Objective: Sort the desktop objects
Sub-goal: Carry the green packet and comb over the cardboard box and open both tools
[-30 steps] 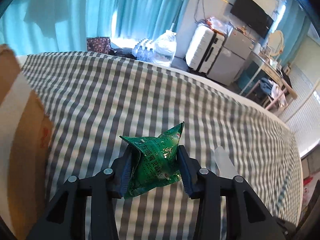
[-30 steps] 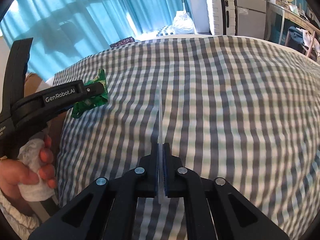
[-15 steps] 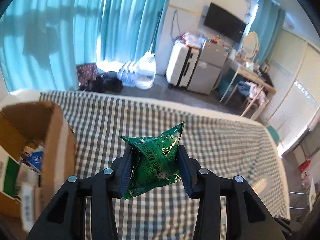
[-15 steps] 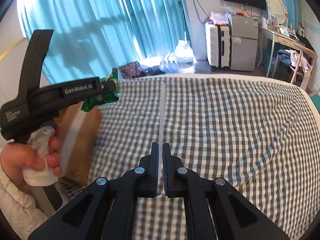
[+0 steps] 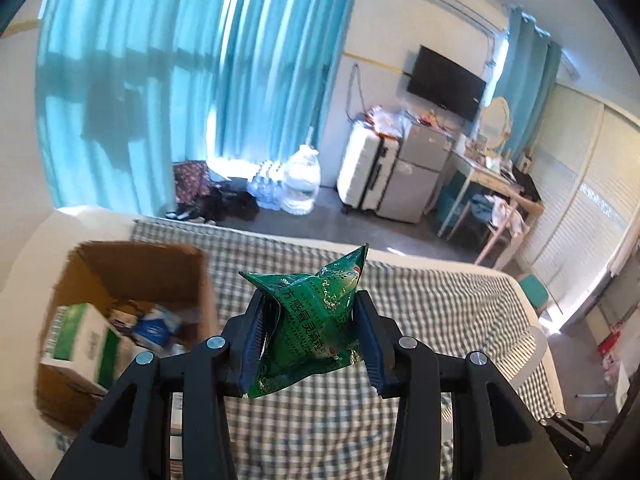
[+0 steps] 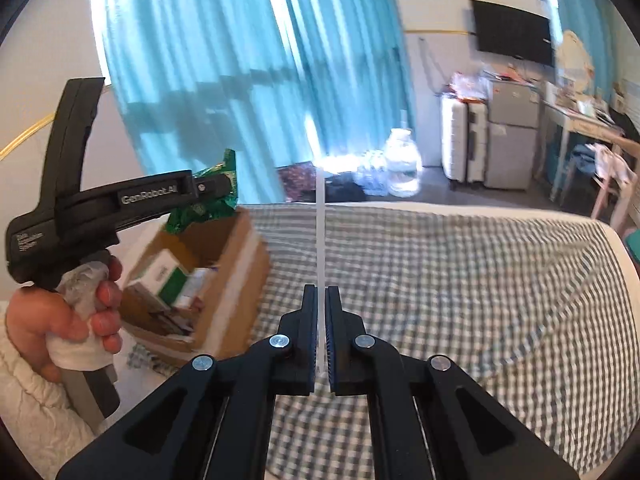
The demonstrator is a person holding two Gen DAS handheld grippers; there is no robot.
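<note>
Green packet (image 5: 316, 320), Chinese print, was clamped in left gripper (image 5: 310, 342) beside open cardboard box (image 5: 132, 276); right gripper (image 6: 320, 336) pinched thin white strip (image 6: 321, 240). "GenRobot.AI" was legible.

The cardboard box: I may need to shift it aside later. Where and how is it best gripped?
Grip the cardboard box by its near upright wall, fingers coming from above astride the rim: the top is open and that thin edge shows bare.

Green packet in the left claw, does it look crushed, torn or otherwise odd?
Crumpled, not visibly torn. The green packet is pinched between the left claw's pads, its sides buckled and one corner sticking up. Nothing is spilling from it. It hangs above the checked cloth, beside the open cardboard box.
</note>
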